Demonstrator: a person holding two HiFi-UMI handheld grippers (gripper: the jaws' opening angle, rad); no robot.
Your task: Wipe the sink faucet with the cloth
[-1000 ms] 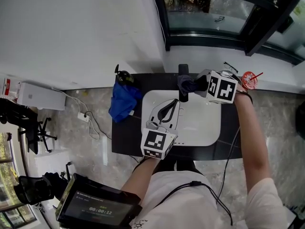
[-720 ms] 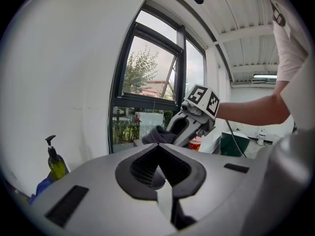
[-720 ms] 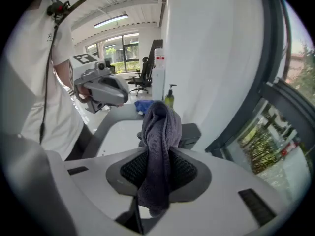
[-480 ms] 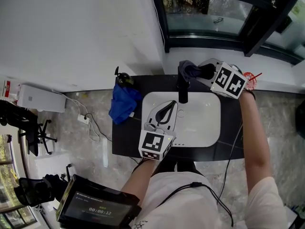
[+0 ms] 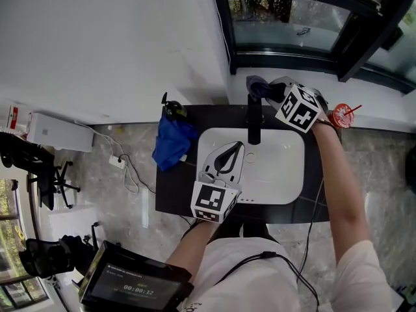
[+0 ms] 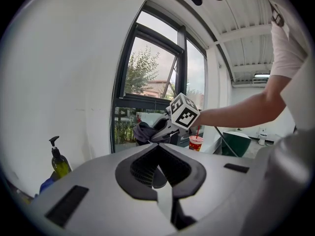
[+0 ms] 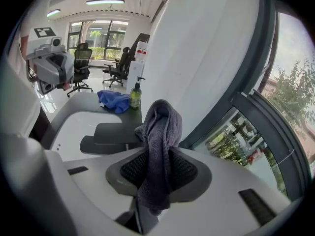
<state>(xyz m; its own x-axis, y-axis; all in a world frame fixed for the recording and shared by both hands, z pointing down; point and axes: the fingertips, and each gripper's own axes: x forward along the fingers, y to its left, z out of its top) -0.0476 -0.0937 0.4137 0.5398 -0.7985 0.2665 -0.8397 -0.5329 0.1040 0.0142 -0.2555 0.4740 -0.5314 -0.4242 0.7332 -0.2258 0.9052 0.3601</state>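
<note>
A person is standing at a black counter, working a gripper in each hand. Nearest the body, the left gripper is hovering over the near left part of the white sink, pointing toward the wall. Its jaws seem to be resting together with nothing between them, though the view along them is cramped. Beyond it, the black faucet is standing at the back of the sink, its spout reaching out over the basin. The right gripper is reaching in from the right, pitched downward. Its jaws are clamping a dark grey cloth, which is bunching up out of the pads. The cloth is sitting at the top rear end of the faucet, close to the wall. On the counter's left end a blue rag is lying beside a soap bottle. Farther right, a red cup with a straw is standing on the pale ledge below the dark-framed window.
</note>
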